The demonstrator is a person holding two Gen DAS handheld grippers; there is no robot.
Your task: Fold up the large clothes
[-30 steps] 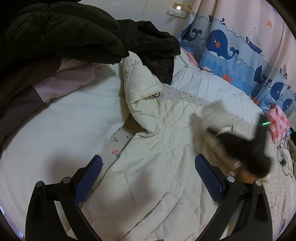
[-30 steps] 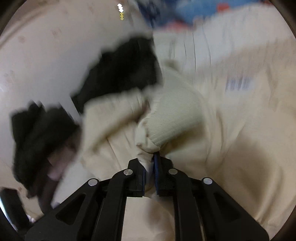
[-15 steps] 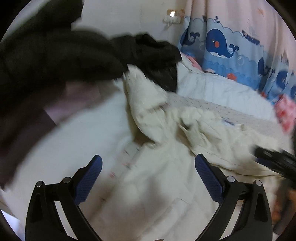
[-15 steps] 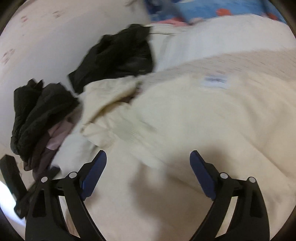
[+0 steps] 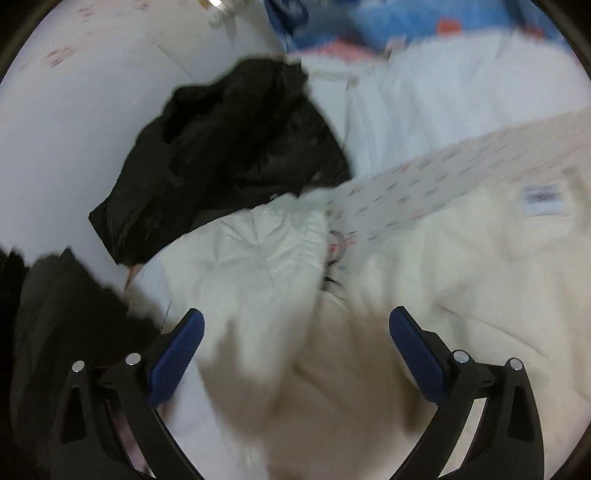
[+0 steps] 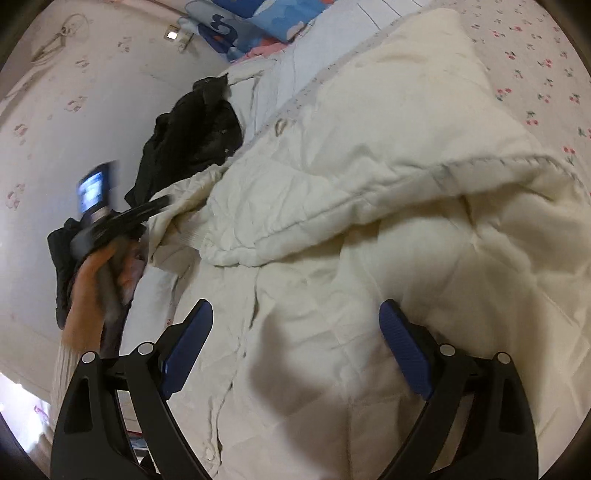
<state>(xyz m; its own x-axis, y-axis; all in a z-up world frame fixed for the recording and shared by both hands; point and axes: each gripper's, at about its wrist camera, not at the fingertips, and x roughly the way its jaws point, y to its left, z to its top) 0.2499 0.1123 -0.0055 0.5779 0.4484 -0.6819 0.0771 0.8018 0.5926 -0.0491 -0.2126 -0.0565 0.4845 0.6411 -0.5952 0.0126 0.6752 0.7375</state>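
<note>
A cream quilted padded jacket (image 6: 369, 229) lies spread over the bed, its shell crinkled and stitched into soft, puffy panels. In the right wrist view one broad panel of it is folded over on itself, forming a thick rounded flap with a stitched edge seam (image 6: 480, 162), and a ribbed knit cuff (image 6: 184, 236) shows at the left end of the fold. The right claw (image 6: 295, 345) hangs over the lower part of the jacket with its blue ribbed pads (image 6: 404, 354) standing wide apart and nothing between them; its black arms frame the bottom of the view. The bed sheet (image 6: 535, 74) under the jacket is pale with a small cherry print.

In the blurred left wrist view the left claw (image 5: 295, 356) is likewise spread wide, its blue pads (image 5: 177, 354) clear of the fabric, above a puckered cream part of the jacket (image 5: 258, 251). A white sewn-in label (image 5: 545, 197) shows on the jacket at the right. A crumpled black garment (image 5: 229, 158) sits just beyond the jacket against the pale wall (image 5: 74, 110), touching its far edge, and another dark heap (image 5: 62, 314) lies at the left.

From the right wrist view a person's hand (image 6: 96, 280) grips the handle of the left device, with a light knit sleeve (image 6: 62, 365) below it. A blue patterned cloth (image 6: 266, 18) lies at the head of the bed
</note>
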